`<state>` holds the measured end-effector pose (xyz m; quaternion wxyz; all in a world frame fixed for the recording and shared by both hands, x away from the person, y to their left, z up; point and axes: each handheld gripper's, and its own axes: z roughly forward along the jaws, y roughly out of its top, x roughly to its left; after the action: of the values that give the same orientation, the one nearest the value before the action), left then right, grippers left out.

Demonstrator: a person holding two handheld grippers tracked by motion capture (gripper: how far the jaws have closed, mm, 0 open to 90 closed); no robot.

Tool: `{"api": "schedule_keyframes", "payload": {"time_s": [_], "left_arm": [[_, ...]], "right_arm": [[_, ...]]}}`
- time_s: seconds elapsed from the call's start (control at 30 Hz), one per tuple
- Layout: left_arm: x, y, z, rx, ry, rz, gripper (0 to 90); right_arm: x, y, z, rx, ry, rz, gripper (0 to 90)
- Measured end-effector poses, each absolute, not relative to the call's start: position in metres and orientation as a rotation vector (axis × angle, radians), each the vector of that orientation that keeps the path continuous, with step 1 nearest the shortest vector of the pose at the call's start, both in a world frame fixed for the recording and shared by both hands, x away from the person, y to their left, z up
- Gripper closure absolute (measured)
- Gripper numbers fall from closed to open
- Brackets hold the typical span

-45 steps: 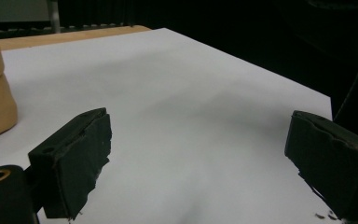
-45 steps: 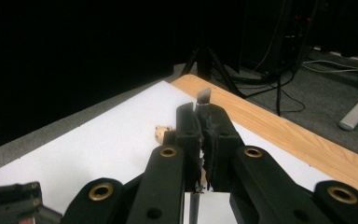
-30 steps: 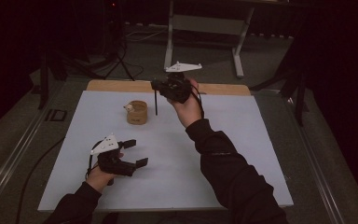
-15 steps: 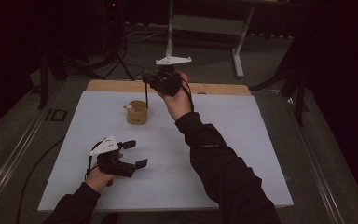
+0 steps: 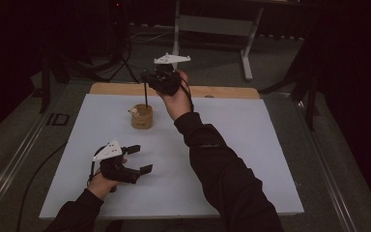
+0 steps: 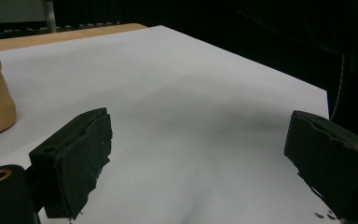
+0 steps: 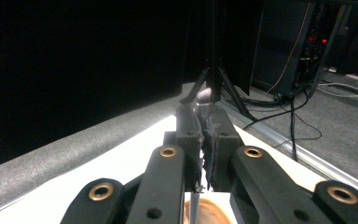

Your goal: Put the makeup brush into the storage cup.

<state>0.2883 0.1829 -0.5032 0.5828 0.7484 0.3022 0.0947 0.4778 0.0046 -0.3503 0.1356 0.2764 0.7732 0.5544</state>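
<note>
High view: the right claw point(image 5: 147, 83) is held raised at about 12 o'clock of the counter point(image 5: 251, 159), its jaws clamped on a thin dark stick point(image 5: 146, 95) that hangs down into the small tan pot point(image 5: 141, 116) directly beneath it. The left claw point(image 5: 139, 159) is rested at about 8 o'clock, jaws wide apart, with nothing between them, well apart from the pot.

The table point(image 5: 251, 159) bore one small tan pot point(image 5: 141, 116). One thin dark stick point(image 5: 146, 94) hung above it. Two grippers were present, the left gripper point(image 5: 137, 159) and the right gripper point(image 5: 149, 77).
</note>
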Motion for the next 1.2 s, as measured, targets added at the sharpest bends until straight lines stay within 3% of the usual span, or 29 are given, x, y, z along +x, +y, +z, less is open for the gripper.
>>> {"api": "schedule_keyframes", "payload": {"time_s": [0.6, 1.2], "left_arm": [[0.287, 0.183, -0.502, 1.743, 0.703, 0.237, 7.1], [0.285, 0.184, -0.502, 1.75, 0.703, 0.244, 7.1]], "right_arm": [[0.497, 0.02, -0.36, 0.81, 2.227, 1.606, 85.5], [0.506, 0.032, -0.394, 0.864, 2.261, 1.521, 85.4]]}}
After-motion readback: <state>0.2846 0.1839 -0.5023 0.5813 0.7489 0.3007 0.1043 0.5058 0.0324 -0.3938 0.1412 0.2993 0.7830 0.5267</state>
